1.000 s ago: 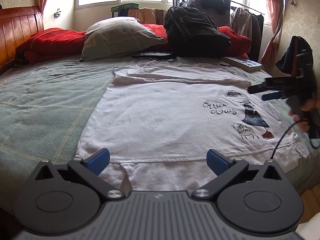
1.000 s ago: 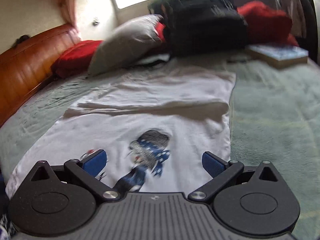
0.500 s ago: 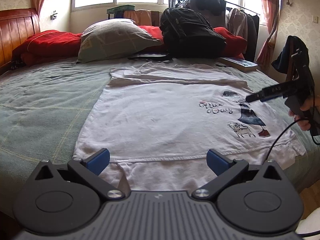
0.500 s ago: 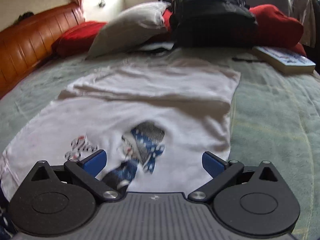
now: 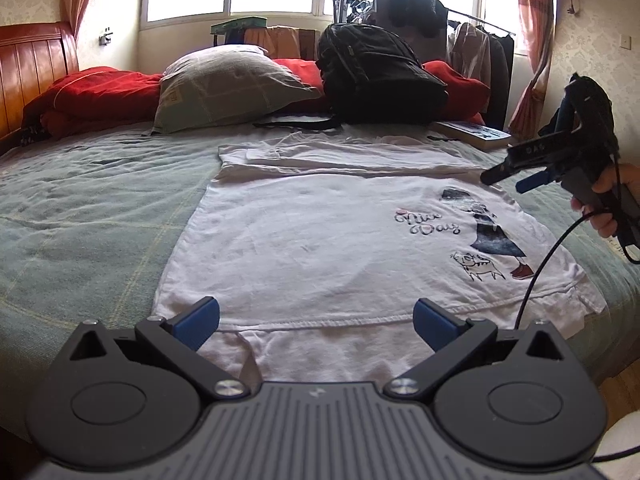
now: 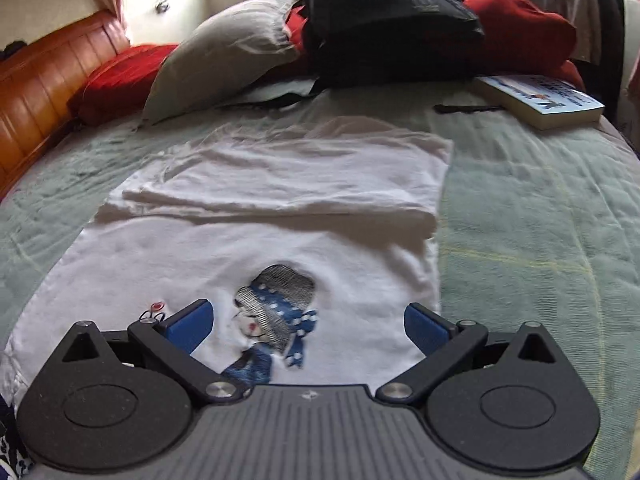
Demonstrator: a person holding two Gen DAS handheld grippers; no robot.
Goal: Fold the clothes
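T-shirt (image 5: 320,240) beneath both parted tongs.

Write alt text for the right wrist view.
The open right gripper hovers over a white T-shirt spread on a green bedspread, its far end folded over. Beyond lie a pillow, black backpack and book.

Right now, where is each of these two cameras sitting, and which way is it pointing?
Left wrist view: sits on the left gripper, low at the bed's near edge, looking across the white T-shirt toward the windows; its own open jaws show, plus the right gripper in the person's hand.
Right wrist view: sits on the right gripper, above the shirt's printed figure, facing the pillow and backpack; only its open jaws show.
Shared: shirt, pillow, backpack, book.
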